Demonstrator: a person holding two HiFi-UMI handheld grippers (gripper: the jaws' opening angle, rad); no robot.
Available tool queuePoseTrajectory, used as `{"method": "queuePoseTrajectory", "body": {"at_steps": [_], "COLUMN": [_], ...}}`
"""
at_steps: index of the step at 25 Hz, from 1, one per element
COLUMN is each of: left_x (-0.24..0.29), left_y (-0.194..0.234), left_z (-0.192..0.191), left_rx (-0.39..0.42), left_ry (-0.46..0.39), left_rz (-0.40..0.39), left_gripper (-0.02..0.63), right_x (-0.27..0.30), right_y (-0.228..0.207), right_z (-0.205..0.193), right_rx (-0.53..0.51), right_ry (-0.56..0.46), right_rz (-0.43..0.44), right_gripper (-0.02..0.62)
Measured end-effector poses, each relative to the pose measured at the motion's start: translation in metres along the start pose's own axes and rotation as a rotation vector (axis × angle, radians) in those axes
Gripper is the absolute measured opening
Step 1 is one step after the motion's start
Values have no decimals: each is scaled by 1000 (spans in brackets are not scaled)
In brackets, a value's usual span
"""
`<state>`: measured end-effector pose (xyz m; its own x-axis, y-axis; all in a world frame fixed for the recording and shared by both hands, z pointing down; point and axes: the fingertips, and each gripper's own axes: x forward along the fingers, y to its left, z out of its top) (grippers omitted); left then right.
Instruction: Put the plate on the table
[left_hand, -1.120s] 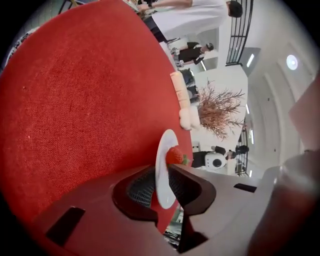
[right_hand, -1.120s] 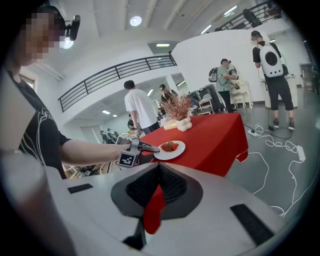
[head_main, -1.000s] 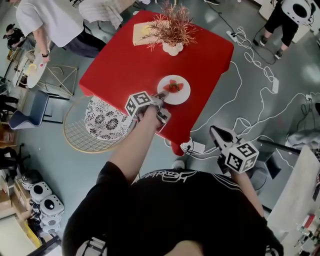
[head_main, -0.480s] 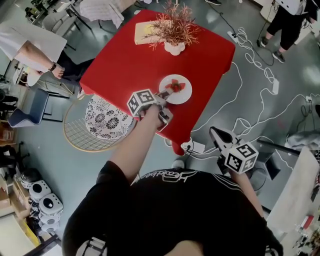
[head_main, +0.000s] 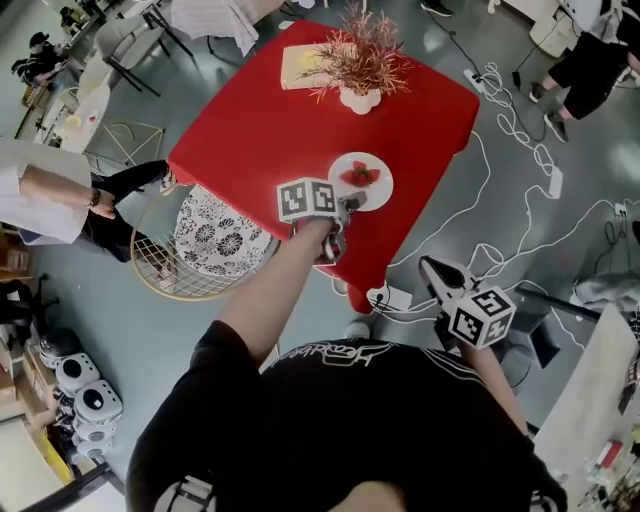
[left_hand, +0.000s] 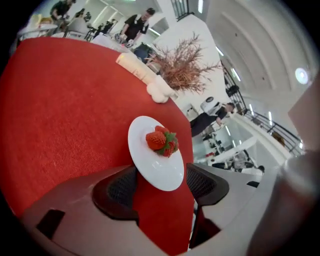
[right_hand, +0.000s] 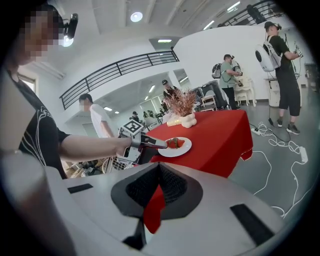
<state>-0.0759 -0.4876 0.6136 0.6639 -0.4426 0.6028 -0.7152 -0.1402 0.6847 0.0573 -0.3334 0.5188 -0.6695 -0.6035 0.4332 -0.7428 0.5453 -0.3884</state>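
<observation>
A white plate (head_main: 364, 186) with strawberries (head_main: 360, 175) lies flat on the red-clothed table (head_main: 260, 130), near its front right edge. My left gripper (head_main: 347, 206) reaches to the plate's near rim. In the left gripper view the plate (left_hand: 150, 160) lies with its near edge between the jaws of the left gripper (left_hand: 161, 184). These are opening and stand wide, their pads (left_hand: 121, 187) off the rim. My right gripper (head_main: 430, 267) hangs off the table over the floor. In its own view the right gripper (right_hand: 159, 176) has its pads together on nothing.
A vase of dried red branches (head_main: 360, 92) and a pale yellow mat (head_main: 298, 66) sit at the table's far side. A round wire chair with a patterned cushion (head_main: 205, 240) stands left of the table. White cables (head_main: 500, 120) trail over the floor at right. People stand around.
The left gripper has turned at the plate's near rim, so its marker cube now faces up more squarely. The plate stays on the cloth. The right gripper has not moved.
</observation>
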Motion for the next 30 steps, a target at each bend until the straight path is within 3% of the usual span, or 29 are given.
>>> {"method": "queuePoseTrajectory", "body": {"at_steps": [8,15,21,27,30], "left_x": [0,1,-4,-21,-40], "left_y": [-2,0,5,16,11], "left_z": [-22,-34,-38,-40,-39], "left_rx": [373,588,657,639,618], "left_ry": [146,250,284,272,211], "left_rz": [98,169,206,234,227], "left_gripper": [307,307,307,307,307], "right_x": [11,4,-3,-8,-11], "right_y": [3,4,6,11,18], "right_z": [3,0,-3,-2,2], "right_rx": [-5,4,10,2,-2], "right_ry": [7,4,-2,-13,-31], "right_rz": [16,3,-7,-4,7], "right_gripper": [8,8,8,8,8]}}
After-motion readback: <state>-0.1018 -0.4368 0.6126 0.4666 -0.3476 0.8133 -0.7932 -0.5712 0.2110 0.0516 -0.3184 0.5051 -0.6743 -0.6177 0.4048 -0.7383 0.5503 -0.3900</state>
